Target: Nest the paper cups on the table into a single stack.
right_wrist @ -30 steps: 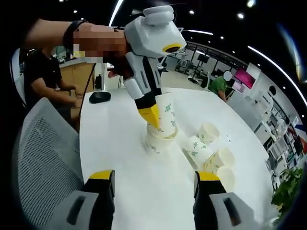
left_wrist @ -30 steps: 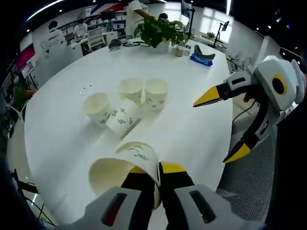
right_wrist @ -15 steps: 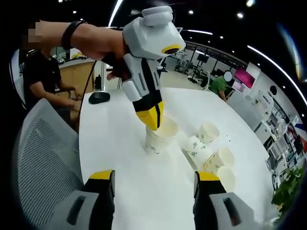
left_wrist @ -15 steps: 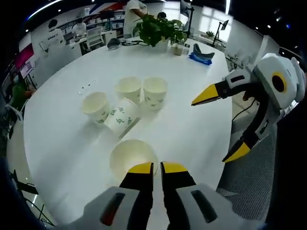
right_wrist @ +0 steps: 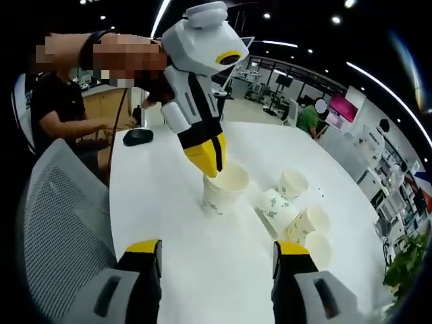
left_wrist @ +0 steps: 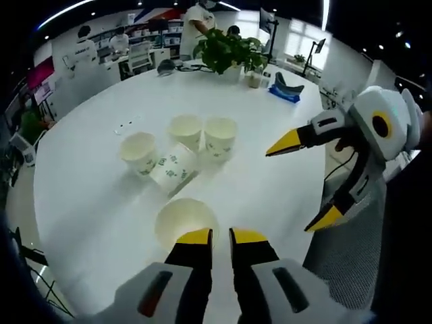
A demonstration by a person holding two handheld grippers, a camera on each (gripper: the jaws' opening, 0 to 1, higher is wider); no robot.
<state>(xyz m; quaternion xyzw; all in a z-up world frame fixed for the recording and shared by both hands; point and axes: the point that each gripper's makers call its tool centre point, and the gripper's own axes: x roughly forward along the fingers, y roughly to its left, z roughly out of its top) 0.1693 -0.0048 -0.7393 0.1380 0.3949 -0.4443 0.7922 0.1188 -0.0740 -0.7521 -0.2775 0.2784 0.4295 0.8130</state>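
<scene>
At lower centre of the left gripper view, the left gripper [left_wrist: 212,235] holds nothing, its fingers nearly together just above the nested cups [left_wrist: 184,220] on the white surface [left_wrist: 256,135], while the right gripper [left_wrist: 300,181] spreads wide and 4 loose cups [left_wrist: 179,150] with unreadable green print lie beyond.

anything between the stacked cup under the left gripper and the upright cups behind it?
In the left gripper view, one white paper cup lying on its side sits between the near stack and the three upright cups.

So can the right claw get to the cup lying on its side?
Probably yes. The right claw is open, and bare table lies between it and the tipped cup; only the stack stands off to one side.
</scene>
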